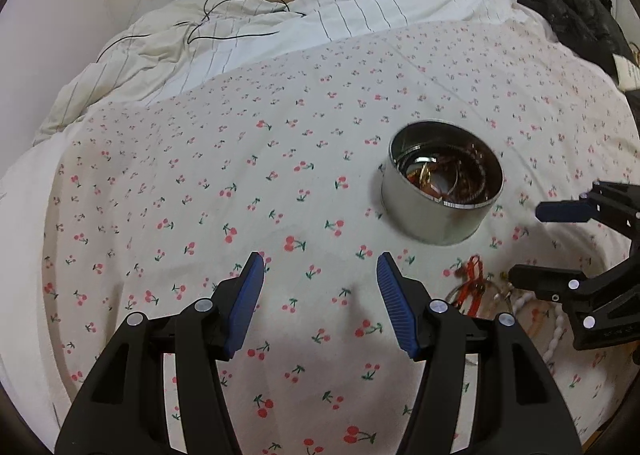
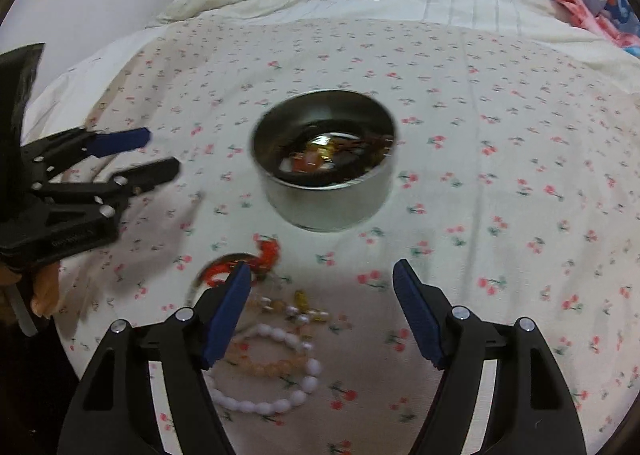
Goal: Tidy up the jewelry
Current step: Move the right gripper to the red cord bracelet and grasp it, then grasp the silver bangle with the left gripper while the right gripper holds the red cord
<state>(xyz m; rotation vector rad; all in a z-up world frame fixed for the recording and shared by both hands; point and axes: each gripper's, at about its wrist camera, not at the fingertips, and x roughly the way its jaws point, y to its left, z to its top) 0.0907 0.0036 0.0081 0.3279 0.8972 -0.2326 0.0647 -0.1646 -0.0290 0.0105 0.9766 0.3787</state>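
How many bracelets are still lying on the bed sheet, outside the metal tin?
3, perhaps more: a white bead bracelet, a peach bead bracelet inside its loop, and a red cord piece nearer the tin. Small gold beads may belong to another.

Left gripper [image 1: 320, 275]: our jaws gape over the cherry-print bed [image 1: 240, 175].
Tin [image 1: 442, 183]: holds jewelry, ahead right.
Right gripper [image 1: 528, 243]: beside red-corded jewelry [image 1: 472, 283].

Round metal tin [image 2: 326, 195] holding jewelry; white bead bracelet [image 2: 280, 367], red cord [image 2: 264, 255] loose nearby.
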